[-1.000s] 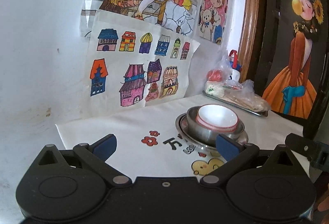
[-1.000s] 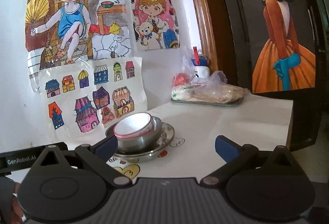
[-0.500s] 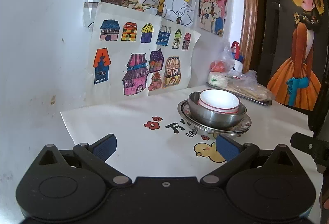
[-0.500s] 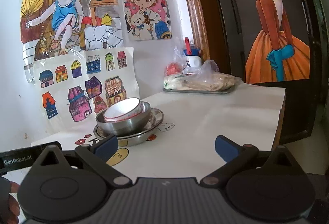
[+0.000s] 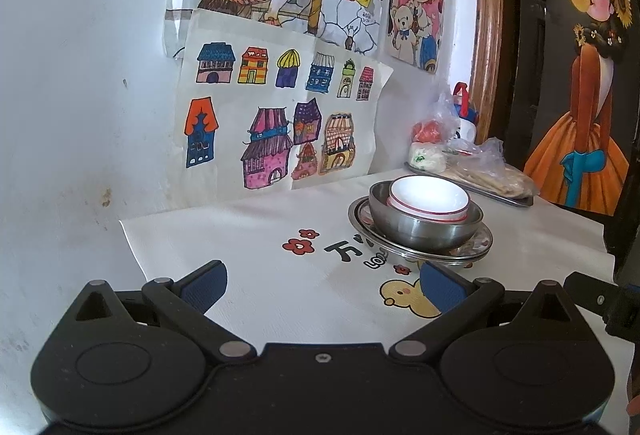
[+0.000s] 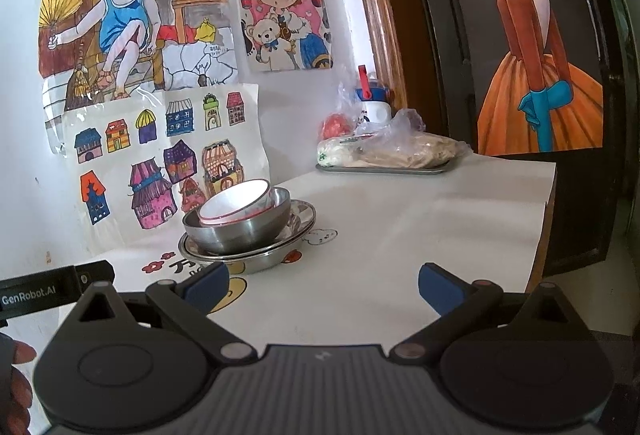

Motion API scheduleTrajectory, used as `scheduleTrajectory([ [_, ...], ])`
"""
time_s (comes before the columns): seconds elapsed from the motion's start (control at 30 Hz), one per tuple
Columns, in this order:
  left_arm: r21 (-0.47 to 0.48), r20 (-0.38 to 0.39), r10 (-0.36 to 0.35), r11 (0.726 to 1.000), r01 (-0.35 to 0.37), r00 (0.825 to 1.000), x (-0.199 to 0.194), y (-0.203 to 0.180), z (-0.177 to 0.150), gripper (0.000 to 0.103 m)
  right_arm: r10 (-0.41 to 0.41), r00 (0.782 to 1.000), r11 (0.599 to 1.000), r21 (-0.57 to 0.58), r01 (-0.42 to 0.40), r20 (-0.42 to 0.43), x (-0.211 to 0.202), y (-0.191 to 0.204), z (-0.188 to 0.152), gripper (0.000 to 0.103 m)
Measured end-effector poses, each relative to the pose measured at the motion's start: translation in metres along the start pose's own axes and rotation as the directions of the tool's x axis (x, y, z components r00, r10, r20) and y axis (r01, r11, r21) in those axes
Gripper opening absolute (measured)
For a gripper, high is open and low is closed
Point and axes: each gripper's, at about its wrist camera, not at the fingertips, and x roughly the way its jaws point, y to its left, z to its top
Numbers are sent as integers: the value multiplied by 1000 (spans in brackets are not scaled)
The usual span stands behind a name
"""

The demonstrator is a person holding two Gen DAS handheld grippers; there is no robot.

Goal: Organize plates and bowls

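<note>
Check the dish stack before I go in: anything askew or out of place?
The white bowl sits tilted inside the steel bowl, leaning toward the wall rather than nested flat. The steel plates beneath look level. Both the left claw and right claw are open, holding nothing.

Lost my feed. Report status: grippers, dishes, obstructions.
Left gripper open, empty. Right gripper open, empty. White bowl nested in steel bowl on steel plates, untouched. Nothing blocking the stack.

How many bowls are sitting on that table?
2, both in one stack: a white bowl with a red rim nests inside a steel bowl, which sits on steel plates. A smaller bowl hidden underneath cannot be ruled out.
</note>
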Motion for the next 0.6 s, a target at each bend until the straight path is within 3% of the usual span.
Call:
scheduleTrajectory([
  [0.6, 13, 1, 5, 1000, -5, 1000, 3, -2, -1, 102, -3, 1000, 1000, -2, 3, -10, 3, 0, -1, 103],
])
